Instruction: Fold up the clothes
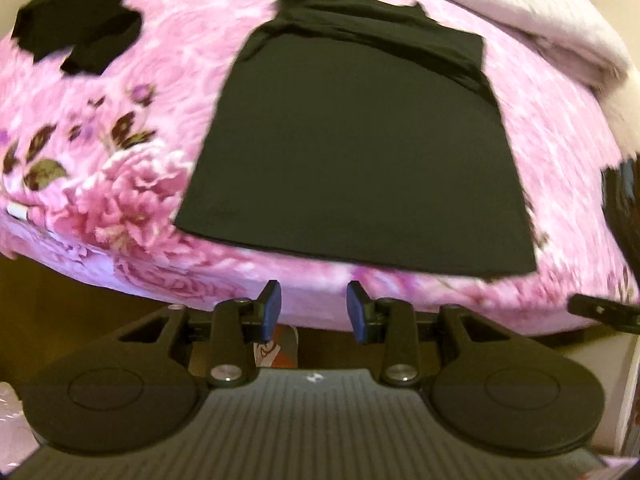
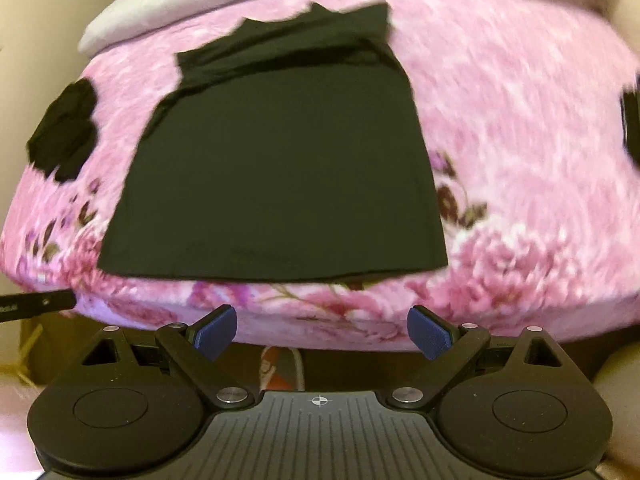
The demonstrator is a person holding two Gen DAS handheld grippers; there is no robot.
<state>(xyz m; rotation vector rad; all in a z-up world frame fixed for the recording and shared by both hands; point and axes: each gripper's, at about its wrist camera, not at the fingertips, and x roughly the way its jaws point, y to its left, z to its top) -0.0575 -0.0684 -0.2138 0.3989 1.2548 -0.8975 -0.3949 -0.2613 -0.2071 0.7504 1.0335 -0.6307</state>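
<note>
A black garment (image 1: 352, 152) lies flat on the pink floral bedspread (image 1: 160, 80), its sides folded in so that it forms a long panel with the collar end far from me. It also shows in the right wrist view (image 2: 280, 160). My left gripper (image 1: 314, 310) is open and empty, held off the bed's near edge below the garment's hem. My right gripper (image 2: 322, 332) is open wider and empty, also off the near edge below the hem.
A second black garment (image 1: 76, 20) lies crumpled at the far left of the bed, also in the right wrist view (image 2: 64, 132). A pale pillow or folded cover (image 1: 540, 12) lies along the far side. A dark object (image 2: 632, 128) sits at the right edge.
</note>
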